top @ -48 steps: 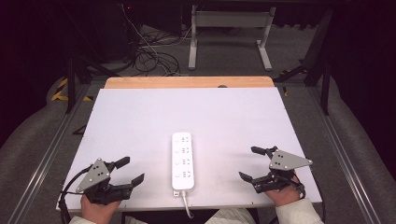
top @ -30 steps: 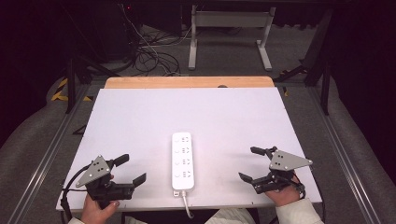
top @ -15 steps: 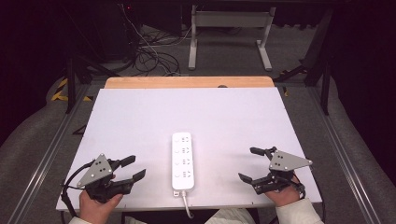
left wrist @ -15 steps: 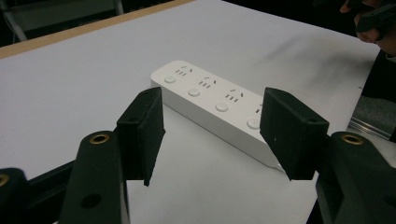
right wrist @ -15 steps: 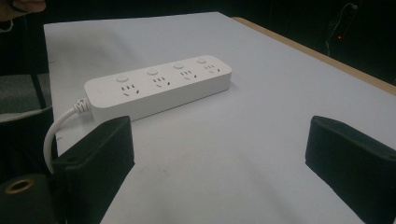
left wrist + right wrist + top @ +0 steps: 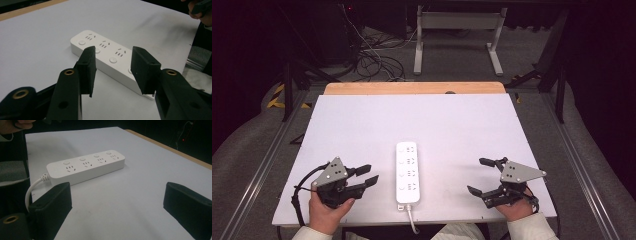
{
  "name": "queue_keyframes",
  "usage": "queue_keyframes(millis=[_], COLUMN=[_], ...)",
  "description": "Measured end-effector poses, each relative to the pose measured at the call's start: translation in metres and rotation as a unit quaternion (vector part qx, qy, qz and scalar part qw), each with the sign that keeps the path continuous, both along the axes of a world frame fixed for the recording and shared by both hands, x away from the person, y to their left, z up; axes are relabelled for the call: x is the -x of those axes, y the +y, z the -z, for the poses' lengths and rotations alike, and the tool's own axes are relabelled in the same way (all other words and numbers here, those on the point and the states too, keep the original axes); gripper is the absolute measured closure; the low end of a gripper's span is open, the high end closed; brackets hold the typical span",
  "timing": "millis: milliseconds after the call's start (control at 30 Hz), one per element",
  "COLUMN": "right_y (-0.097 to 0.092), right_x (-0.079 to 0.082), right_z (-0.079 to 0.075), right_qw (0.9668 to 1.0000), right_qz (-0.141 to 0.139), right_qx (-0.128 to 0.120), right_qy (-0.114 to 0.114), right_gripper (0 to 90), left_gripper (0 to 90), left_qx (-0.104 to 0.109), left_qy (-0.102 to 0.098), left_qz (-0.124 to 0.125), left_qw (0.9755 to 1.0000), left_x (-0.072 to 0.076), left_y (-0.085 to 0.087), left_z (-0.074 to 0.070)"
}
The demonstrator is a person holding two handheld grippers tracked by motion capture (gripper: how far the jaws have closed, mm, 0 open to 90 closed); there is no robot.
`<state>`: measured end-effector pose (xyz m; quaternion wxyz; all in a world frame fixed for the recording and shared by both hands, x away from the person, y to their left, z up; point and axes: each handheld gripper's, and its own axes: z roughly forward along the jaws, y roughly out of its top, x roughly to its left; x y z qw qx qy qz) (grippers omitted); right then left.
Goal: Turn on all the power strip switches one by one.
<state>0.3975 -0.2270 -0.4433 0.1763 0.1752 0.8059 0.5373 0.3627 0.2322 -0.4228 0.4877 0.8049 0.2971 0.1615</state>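
Note:
A white power strip (image 6: pixel 407 171) with several sockets lies lengthwise near the table's front edge, its cable running off the front. My left gripper (image 6: pixel 368 174) rests on the table just left of it, pointing at it, jaws open with a moderate gap and nothing between them. In the left gripper view the power strip (image 6: pixel 107 57) lies just beyond the open left gripper (image 6: pixel 113 66). My right gripper (image 6: pixel 478 175) sits well right of the strip, jaws spread wide and empty. The right gripper view shows the power strip (image 6: pixel 86 166) farther off past the right gripper (image 6: pixel 118 202).
The white table top (image 6: pixel 412 120) has a wooden strip (image 6: pixel 412 88) along its far edge. Cables and a metal stand are on the floor beyond it. The other hand (image 6: pixel 200 10) appears far off in the left gripper view.
My left gripper has shifted slightly toward the power strip and its jaws have narrowed. The right gripper and the strip have stayed put.

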Motion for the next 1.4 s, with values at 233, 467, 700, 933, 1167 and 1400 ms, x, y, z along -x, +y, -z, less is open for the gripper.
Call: queue_keyframes(millis=[233,467,700,933,1167,1400], right_y=[-0.001,-0.001,0.001,0.0,0.0,0.0], right_x=[0.0,-0.001,-0.001,-0.001,-0.001,0.0], right_z=[0.0,0.0,0.001,0.001,0.001,0.001], right_qw=[1.0,1.0,1.0,1.0,1.0,1.0], right_qz=[0.0,-0.002,-0.005,-0.003,-0.004,-0.006], right_qx=[0.0,-0.001,0.001,0.003,0.002,0.001], right_qy=[0.0,0.001,0.002,0.001,-0.001,-0.001], right_gripper=[8.4,8.4,8.8,8.8,8.8,8.8], left_gripper=[57.2,58.4,58.9,64.3,65.5,77.5], left_qx=[-0.012,-0.011,-0.016,-0.018,-0.029,-0.034], left_qy=[-0.004,0.0,0.024,0.032,0.029,0.065], left_qz=[0.02,0.03,0.041,0.055,0.059,0.091], left_qw=[0.9997,0.9995,0.9987,0.9978,0.9974,0.9932], left_x=[-0.008,-0.013,-0.019,-0.02,-0.02,-0.026], left_y=[-0.023,-0.035,-0.044,-0.051,-0.054,-0.057], left_z=[0.0,0.001,0.004,0.006,0.007,0.011])
